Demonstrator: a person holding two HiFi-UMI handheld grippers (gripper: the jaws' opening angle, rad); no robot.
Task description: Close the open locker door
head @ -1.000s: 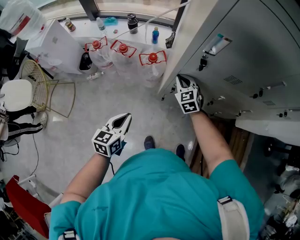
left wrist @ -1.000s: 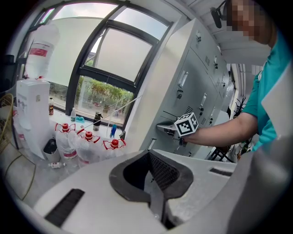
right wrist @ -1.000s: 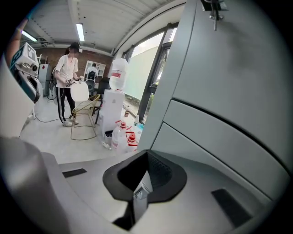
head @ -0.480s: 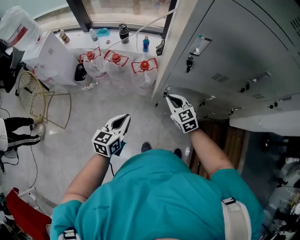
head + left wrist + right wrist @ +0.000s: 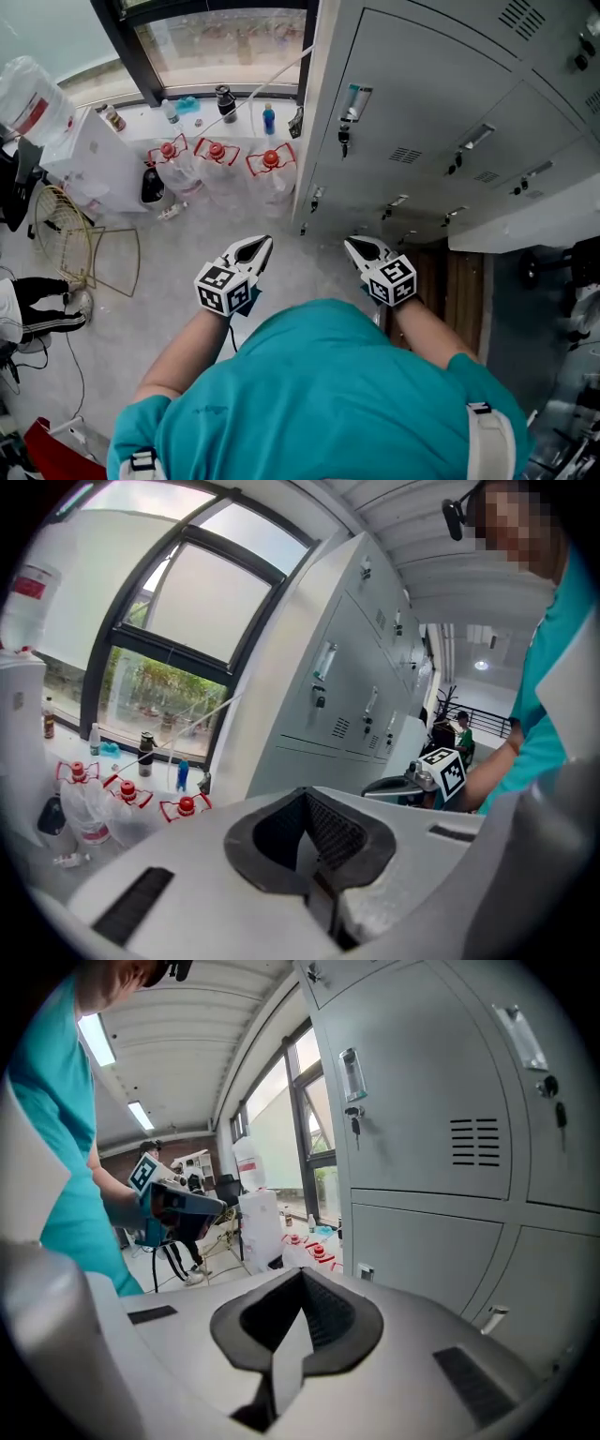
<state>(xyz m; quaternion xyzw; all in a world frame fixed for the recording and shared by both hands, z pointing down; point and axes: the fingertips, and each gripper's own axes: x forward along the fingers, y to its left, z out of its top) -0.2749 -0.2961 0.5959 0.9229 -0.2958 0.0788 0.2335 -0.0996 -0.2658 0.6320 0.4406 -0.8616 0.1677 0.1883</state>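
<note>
Withdrawn since 1 second ago: right gripper (image 5: 354, 246), formerly up against the locker bank, now well apart from it and close in front of the person's teal shirt (image 5: 319, 394).

Locker door (image 5: 422, 89) — grey, louvred vent, key (image 5: 343, 139) hanging in the lock at its left edge; lies flush with the neighbouring doors at the upper right of the head view, with no gap showing.

Right gripper, own view: jaws pressed together, nothing between them, pointed at the lower doors.

Left gripper (image 5: 263, 246): jaws likewise clamped shut on nothing, held beside the right gripper over the grey floor (image 5: 187, 244), apart from every object.

Surroundings — 3 clear water jugs (image 5: 217, 159) with red caps against the wall left of the lockers; 1 blue bottle (image 5: 269, 119) on the window ledge; 1 wire chair (image 5: 82, 248) at far left.
</note>
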